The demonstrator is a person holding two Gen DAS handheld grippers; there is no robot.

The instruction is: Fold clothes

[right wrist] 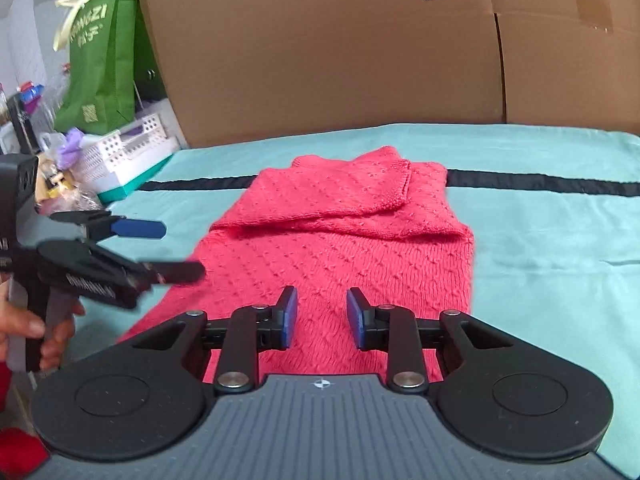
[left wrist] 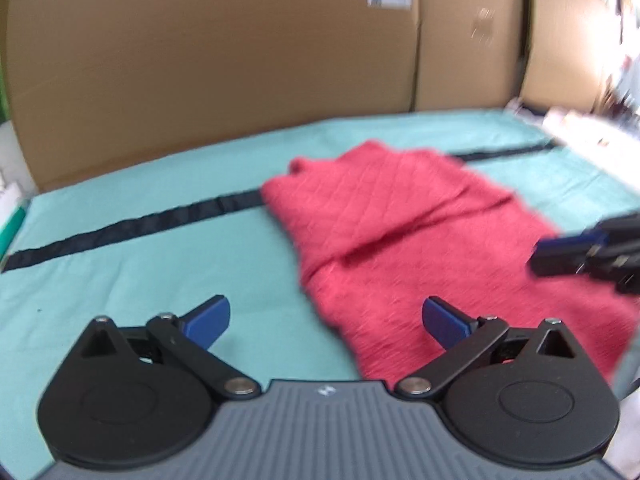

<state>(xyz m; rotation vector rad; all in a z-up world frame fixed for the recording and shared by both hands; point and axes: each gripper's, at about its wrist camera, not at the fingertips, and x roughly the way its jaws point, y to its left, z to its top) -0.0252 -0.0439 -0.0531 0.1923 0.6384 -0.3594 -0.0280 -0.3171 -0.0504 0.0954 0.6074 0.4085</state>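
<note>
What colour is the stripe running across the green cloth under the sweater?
Black or very dark navy stripe, seen best in the right wrist view, crossing the cloth behind the red sweater.

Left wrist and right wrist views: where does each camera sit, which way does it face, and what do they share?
Left wrist: on the left gripper, facing the teal cover's left part and cardboard; its wide-spread fingers show.
Right wrist: on the right gripper, over the sweater's near end; its narrower fingers and a hand show.
Shared: red sweater, black stripe, cardboard, and each other's gripper.
</note>
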